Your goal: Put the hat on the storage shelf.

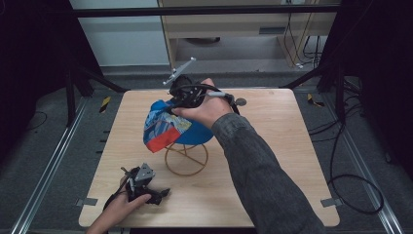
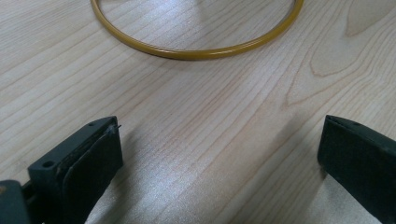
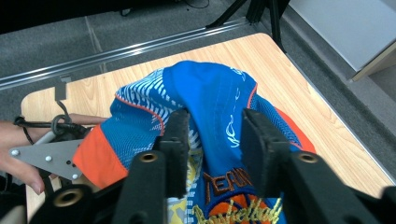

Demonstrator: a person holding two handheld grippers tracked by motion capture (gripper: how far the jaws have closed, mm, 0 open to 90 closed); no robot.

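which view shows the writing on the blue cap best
The right gripper view: the cap sits close between that gripper's jaws, with orange embroidered lettering readable near the bottom. The high view shows the whole cap draped on the yellow wire stand, lettering too small. The left gripper view shows the stand's ring.

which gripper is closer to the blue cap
Right. The right gripper is at the blue cap, jaws either side of a fold of it; the left gripper sits low on the table, apart.
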